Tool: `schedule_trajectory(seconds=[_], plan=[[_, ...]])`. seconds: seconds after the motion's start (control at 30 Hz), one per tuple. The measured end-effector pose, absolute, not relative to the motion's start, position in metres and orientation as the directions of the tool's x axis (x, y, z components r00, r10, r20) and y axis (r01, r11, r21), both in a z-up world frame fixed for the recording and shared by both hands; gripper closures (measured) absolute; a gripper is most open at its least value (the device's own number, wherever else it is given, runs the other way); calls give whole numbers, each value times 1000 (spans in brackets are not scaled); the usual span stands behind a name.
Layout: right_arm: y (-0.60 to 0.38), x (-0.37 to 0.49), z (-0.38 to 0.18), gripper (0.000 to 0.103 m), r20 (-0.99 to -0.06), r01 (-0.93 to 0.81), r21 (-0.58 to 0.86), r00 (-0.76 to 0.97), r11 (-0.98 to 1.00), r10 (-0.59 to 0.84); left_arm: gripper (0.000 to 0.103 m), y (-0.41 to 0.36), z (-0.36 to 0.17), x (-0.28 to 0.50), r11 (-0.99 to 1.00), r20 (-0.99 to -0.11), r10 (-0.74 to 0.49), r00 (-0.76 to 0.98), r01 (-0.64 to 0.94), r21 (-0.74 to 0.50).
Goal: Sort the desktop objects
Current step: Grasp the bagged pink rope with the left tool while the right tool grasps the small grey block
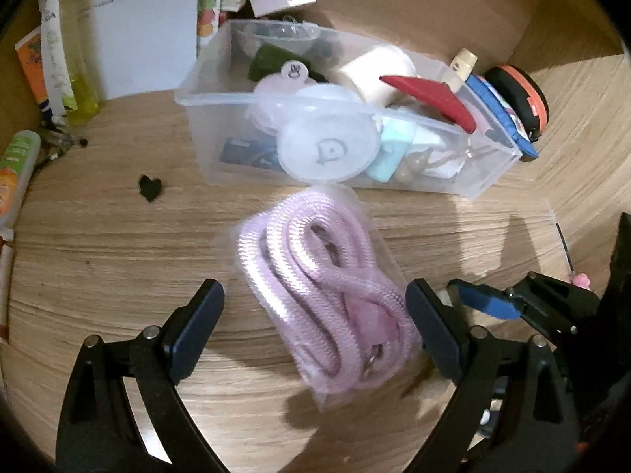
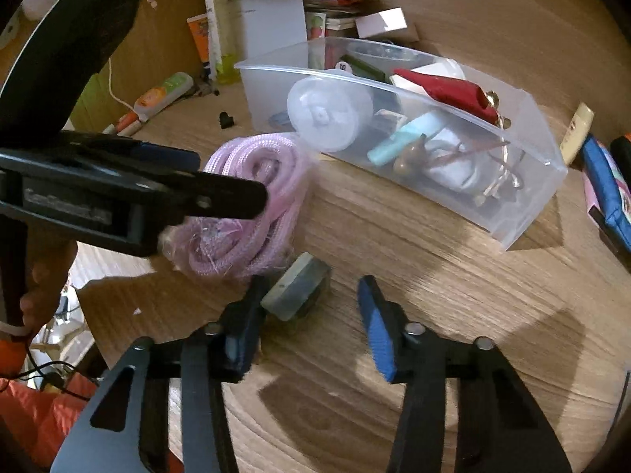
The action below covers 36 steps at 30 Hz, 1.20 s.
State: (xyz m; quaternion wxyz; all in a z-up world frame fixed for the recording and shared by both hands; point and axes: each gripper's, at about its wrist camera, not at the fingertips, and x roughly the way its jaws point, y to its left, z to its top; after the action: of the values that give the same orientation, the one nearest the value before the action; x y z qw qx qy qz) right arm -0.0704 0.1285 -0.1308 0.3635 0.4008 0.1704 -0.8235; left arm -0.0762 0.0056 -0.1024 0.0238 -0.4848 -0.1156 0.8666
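Left wrist view shows my left gripper (image 1: 315,331) wide open around the bagged pink rope (image 1: 323,299), which lies just before the clear bin (image 1: 489,181). I judge the grasp is beginning; next I must close, lift it into the bin. My right gripper (image 2: 315,327) is open too, near a small grey block (image 2: 295,291).
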Motion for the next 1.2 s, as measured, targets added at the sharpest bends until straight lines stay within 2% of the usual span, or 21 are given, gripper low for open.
schedule_trajectory(seconds=[0.03, 0.13, 0.53, 0.67, 0.73, 0.8, 0.9, 1.0, 1.1, 1.2], plan=[[129, -70, -131, 76, -783, 733, -5, -426, -680, -453, 9, 7, -104, -77, -972, -837, 153, -525, 75, -225], [136, -74, -130, 88, -779, 725, 11, -425, -689, -460, 8, 13, -107, -82, -976, -847, 125, -517, 89, -198], [152, -86, -128, 88, -787, 709, 1, -434, -705, -437, 3, 40, -120, -100, -998, -867, -30, -497, 68, -4], [153, -86, -127, 88, -784, 708, 9, -433, -706, -444, 3, 42, -121, -102, -999, -855, -22, -518, 39, 2], [154, -87, -127, 88, -782, 706, 27, -427, -708, -455, 6, 40, -121, -99, -1000, -846, -4, -533, 11, -2], [155, -88, -126, 88, -772, 709, 44, -423, -703, -475, 14, 40, -120, -92, -1000, -835, -1, -550, -3, 3], [157, -83, -117, 88, -739, 717, 38, -449, -696, -503, 39, 39, -117, -87, -1000, -823, 11, -568, -28, 5], [156, -83, -115, 88, -740, 715, 41, -448, -698, -502, 45, 40, -115, -83, -999, -816, -4, -578, -26, 24], [155, -85, -113, 88, -740, 711, 57, -442, -701, -507, 47, 40, -112, -74, -999, -798, -36, -602, -11, 53], [157, -86, -107, 88, -731, 704, 50, -458, -709, -506, 48, 32, -109, -68, -1000, -791, -26, -611, 9, 26]])
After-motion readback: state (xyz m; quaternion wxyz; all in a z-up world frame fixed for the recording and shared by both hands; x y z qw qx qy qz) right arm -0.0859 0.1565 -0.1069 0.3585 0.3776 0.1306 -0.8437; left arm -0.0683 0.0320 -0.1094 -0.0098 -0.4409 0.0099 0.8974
